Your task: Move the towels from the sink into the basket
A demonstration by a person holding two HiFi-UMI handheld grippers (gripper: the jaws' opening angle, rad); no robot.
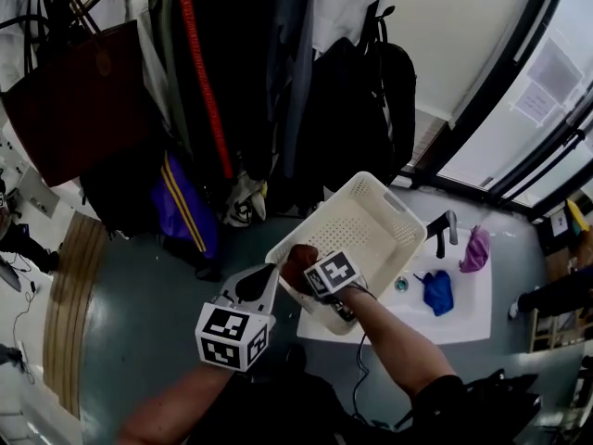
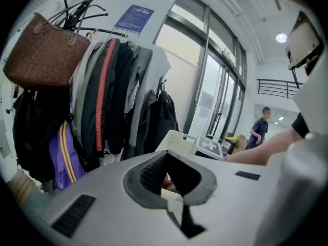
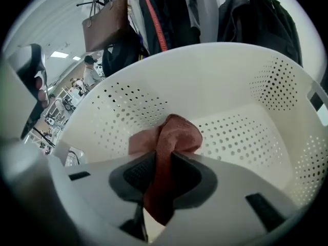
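A rack of hanging coats point(image 1: 232, 82) and bags fills the far side. At the right lies the white sink point(image 1: 468, 318), with a blue towel point(image 1: 437, 290) and a purple towel point(image 1: 475, 248) still in it. The white basket point(image 1: 371, 216) sits tilted just left of the sink, its open side toward the person. The left gripper point(image 2: 169, 181) has its jaws drawn close on a pale edge, which I judge to be the basket's near rim. The right gripper point(image 3: 163, 165) is over the basket's near-left part, its jaws clamped on a red towel point(image 3: 171, 137) bunched beyond the pads. Because the basket leans and seems held by one edge, a release this near the rim could drop the towel onto the floor. A slipping grip could also tip the basket.
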